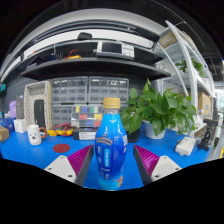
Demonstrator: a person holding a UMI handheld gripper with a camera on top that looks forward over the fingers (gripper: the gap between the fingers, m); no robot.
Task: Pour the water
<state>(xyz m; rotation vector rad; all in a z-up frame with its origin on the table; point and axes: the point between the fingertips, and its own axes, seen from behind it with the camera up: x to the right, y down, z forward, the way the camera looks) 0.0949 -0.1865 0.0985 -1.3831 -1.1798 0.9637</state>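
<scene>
A blue plastic bottle (110, 145) with an orange cap and a printed label stands upright on the blue table (40, 158). It sits between the two fingers of my gripper (112, 152). The magenta pads (80, 160) flank it left and right, and a strip of table shows on each side, so neither pad touches it. The gripper is open. A white cup (35, 134) stands on the table far off to the left, beyond the fingers. The bottle's base is hidden low between the fingers.
A potted green plant (157, 110) stands behind and to the right of the bottle. A white box (186, 146) lies at the right, a small red disc (62, 148) at the left. Shelves with clutter (85, 105) fill the background.
</scene>
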